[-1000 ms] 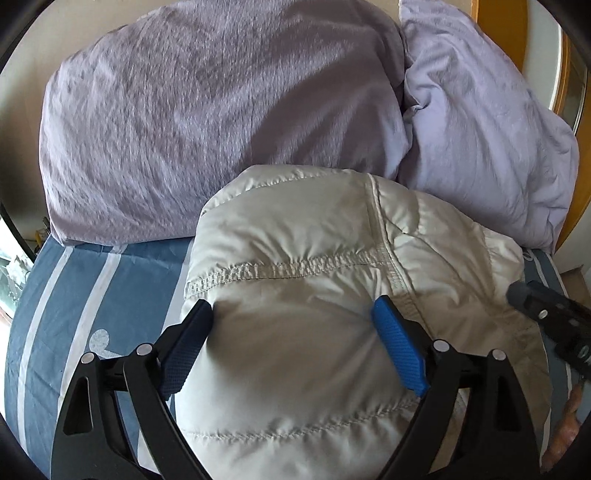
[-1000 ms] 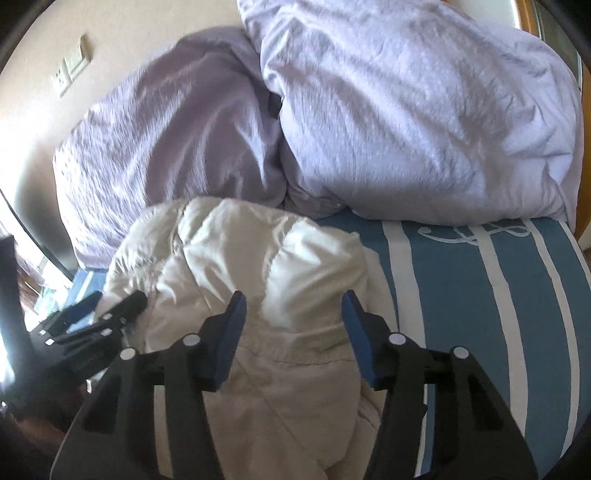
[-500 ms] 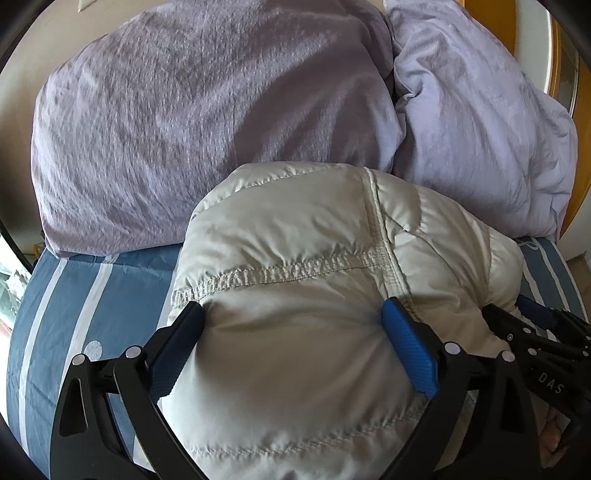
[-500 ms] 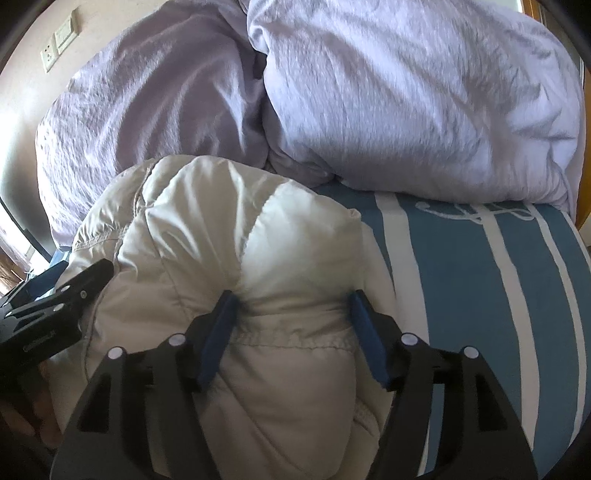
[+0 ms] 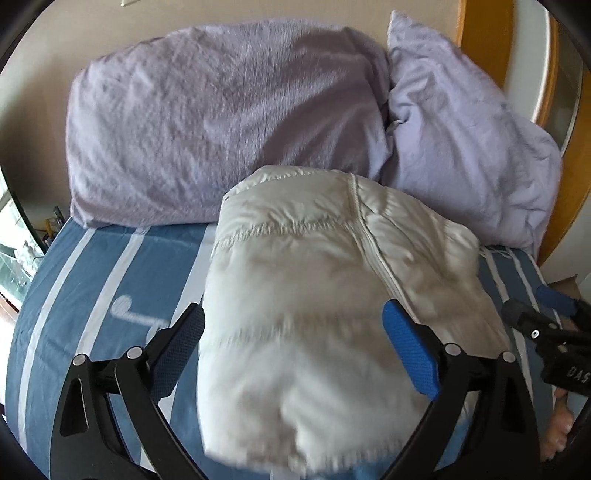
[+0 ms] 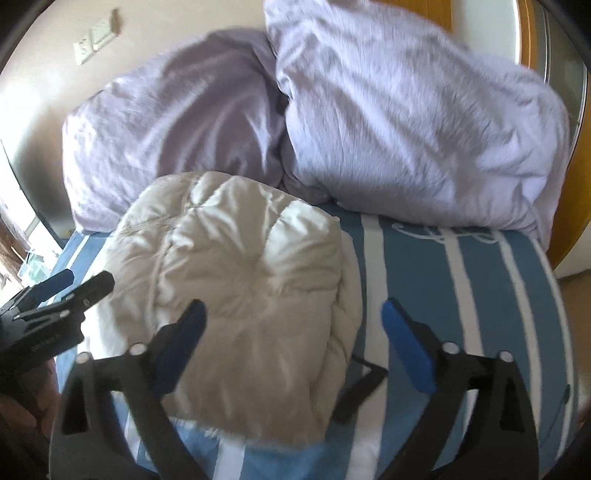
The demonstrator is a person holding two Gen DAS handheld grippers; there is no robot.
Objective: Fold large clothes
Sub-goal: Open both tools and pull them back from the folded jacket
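A cream quilted puffer jacket (image 5: 314, 258) lies bundled on the striped bed, its far end against the pillows. My left gripper (image 5: 293, 314) hovers over the bundle's near left part, jaws wide open; the left pad (image 5: 181, 343) is beside the jacket's edge and nothing is gripped. My right gripper (image 6: 293, 308) hangs above the jacket (image 6: 240, 266) at its right side. Its jaws are opening, with the jacket's edge under the gap and neither pad pressing on it. Each gripper shows in the other's view: the right gripper (image 5: 546, 325), the left gripper (image 6: 62, 291).
Two lilac pillows (image 5: 221, 122) (image 5: 472, 147) stand behind the jacket against the wall. The blue-and-white striped sheet (image 6: 461, 295) stretches out to the right. A wooden frame (image 5: 484, 29) is at the far right, and wall sockets (image 6: 96, 40) are at the upper left.
Both grippers have drawn back and up from the jacket. The right jaws, which pinched a fold, have spread wide and let it go. The left jaws widened a little.
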